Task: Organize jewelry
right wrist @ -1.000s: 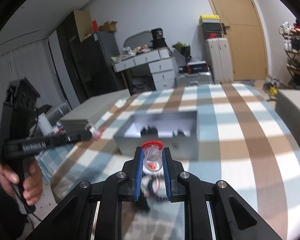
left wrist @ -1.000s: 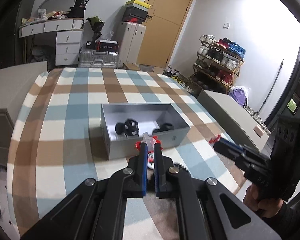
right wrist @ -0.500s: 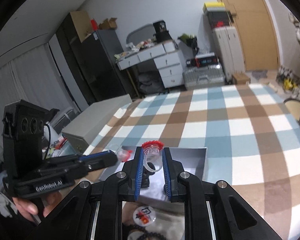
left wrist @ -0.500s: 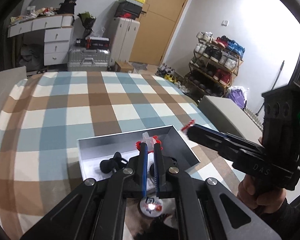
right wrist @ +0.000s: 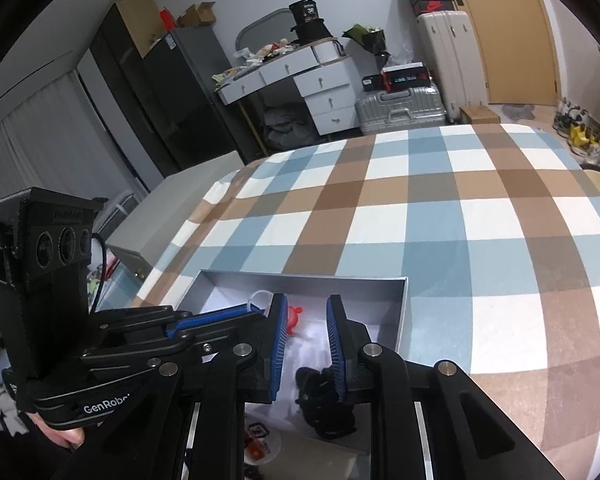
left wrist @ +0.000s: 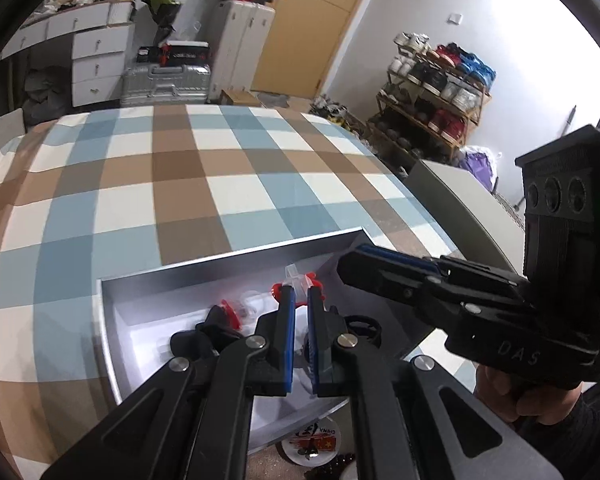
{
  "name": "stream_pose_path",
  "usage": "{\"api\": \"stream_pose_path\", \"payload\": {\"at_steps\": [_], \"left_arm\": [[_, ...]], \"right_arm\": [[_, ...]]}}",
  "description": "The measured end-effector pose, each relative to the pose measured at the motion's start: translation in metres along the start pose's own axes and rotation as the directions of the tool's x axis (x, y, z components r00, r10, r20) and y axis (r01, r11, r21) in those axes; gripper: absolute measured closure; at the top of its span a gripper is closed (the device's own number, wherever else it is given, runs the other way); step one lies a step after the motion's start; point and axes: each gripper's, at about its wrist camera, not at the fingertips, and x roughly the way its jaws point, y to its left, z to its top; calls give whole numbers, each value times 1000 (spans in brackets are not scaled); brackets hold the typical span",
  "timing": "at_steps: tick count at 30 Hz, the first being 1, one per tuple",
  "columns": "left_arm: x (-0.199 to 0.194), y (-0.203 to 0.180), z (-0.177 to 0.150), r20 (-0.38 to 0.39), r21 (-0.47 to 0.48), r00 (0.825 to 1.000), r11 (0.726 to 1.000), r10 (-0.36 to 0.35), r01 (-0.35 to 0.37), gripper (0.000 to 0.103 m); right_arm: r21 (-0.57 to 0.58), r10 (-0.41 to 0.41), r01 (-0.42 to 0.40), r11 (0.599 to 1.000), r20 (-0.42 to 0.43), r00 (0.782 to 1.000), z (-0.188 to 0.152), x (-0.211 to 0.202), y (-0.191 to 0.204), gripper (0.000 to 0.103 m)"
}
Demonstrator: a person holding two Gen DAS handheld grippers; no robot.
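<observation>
1. The left wrist view looks forward and down, close above the gray box (left wrist: 112, 320).
2. The right wrist view looks likewise from the other side; both views share the box and the checked cloth (right wrist: 440, 220).

White drawers (right wrist: 324, 92), wooden door (right wrist: 512, 40), shoe rack (left wrist: 432, 92)

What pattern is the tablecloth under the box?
The tablecloth is checked in blue, brown and white; the right wrist view shows it best.
</observation>
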Motion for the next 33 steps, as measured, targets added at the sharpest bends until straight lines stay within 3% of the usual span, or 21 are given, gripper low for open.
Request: {"api": "stream_pose_path", "payload": {"at_steps": [3,5,6,7,8,9,10,14,17,23,27,29,31,33], "left_arm": [[0,-3,-1,-10,11,999,999,39,-39,101],[0,-6,-1,-21,29,999,999,26,-25,100],[-1,-9,-2,-21,36,999,999,25,-24,94],[-1,-9,-2,-21,41,999,999,30,-29,81],[-2,-11,-3,-20,43,999,998,40,-39,72],[-5,-12,-4,-12,39,999,998,46,-46,58],[-9,-13,-5,-2,31,999,998,48,-48,52],[-21,-19,-8,23,32,998,998,59,-60,52],[-29,-28,-13,43,61,995,994,92,-94,52],[-45,-37,-20,74,53,992,993,103,-107,52],[-58,-39,-26,109,47,986,990,125,-131,39],[-65,-38,-31,129,31,982,989,137,-142,34],[-72,-35,-38,152,4,975,987,160,-163,22],[-78,-29,-47,177,-38,967,983,185,-181,19]], "right_arm": [[13,-11,11,1000,23,1000,-1,-8,-2,83],[20,-12,12,1000,36,999,-3,-15,-3,82],[25,-20,19,1000,41,999,-4,-18,-4,78],[30,-24,23,999,47,999,-5,-21,-3,71],[38,-33,31,999,58,998,-6,-25,-4,50],[47,-44,40,998,76,996,-8,-30,-4,42],[51,-47,43,998,93,995,-10,-36,-3,42],[50,-61,56,997,122,991,-16,-53,1,40],[78,-101,89,993,161,982,-23,-68,3,20],[73,-128,116,991,188,974,-34,-90,13,14],[89,-135,119,989,208,969,-45,-104,20,2],[87,-130,114,990,213,968,-52,-107,25,2],[68,-128,117,991,202,971,-58,-107,31,2],[43,-127,122,992,179,976,-65,-102,36,2]]}}
